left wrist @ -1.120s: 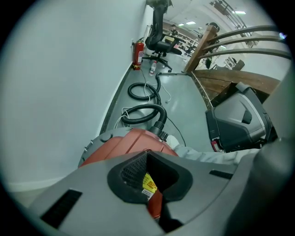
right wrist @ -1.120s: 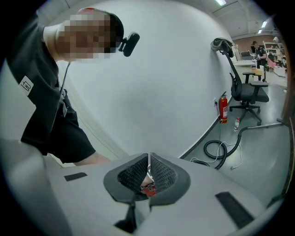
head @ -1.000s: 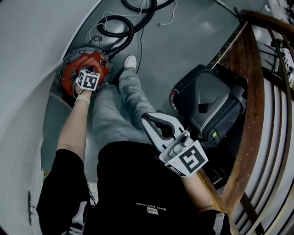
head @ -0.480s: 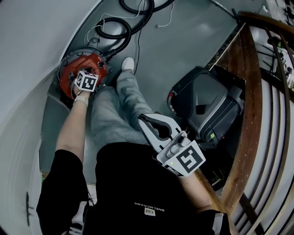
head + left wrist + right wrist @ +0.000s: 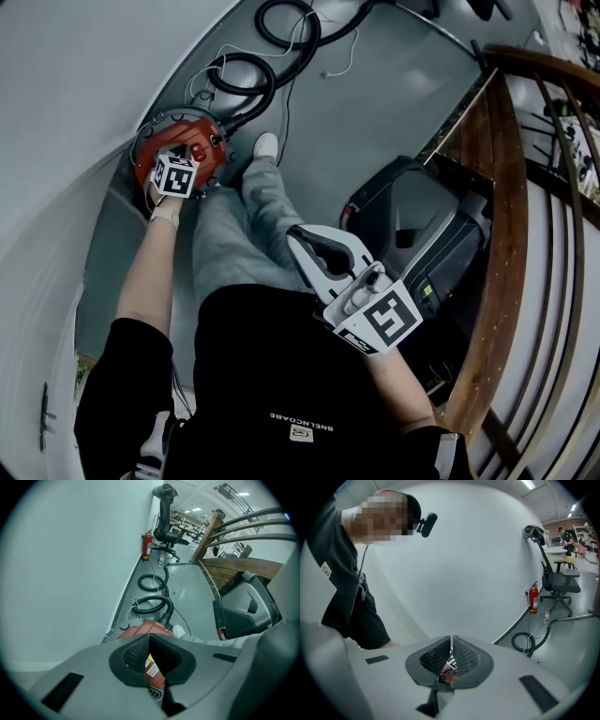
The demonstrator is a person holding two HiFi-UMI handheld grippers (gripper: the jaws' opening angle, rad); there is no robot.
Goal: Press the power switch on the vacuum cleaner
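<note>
Your left gripper (image 5: 149,639) has its jaws squeezed together on nothing, with the red vacuum cleaner (image 5: 140,629) right under the tips. Come down off-centre and they'll probably skid off that domed lid and miss the switch. Your right gripper (image 5: 451,644) is closed too, empty, well away from it.

The vacuum cleaner (image 5: 208,141) is a squat round canister, with an orange-red domed top inside a grey rim. It stands upright on the grey floor (image 5: 375,103) at the far left, close against the curved white wall (image 5: 84,84). A black ribbed hose (image 5: 246,82) plugs into its far side and loops away across the floor in a coil.

In the left gripper view I'm looking at its top from very near. The red dome (image 5: 143,629) sits in the middle, with a yellow label (image 5: 149,660) and a small white code sticker just beside it on the near part of the lid. The power switch — I can't pick it out for certain in either view.
</note>
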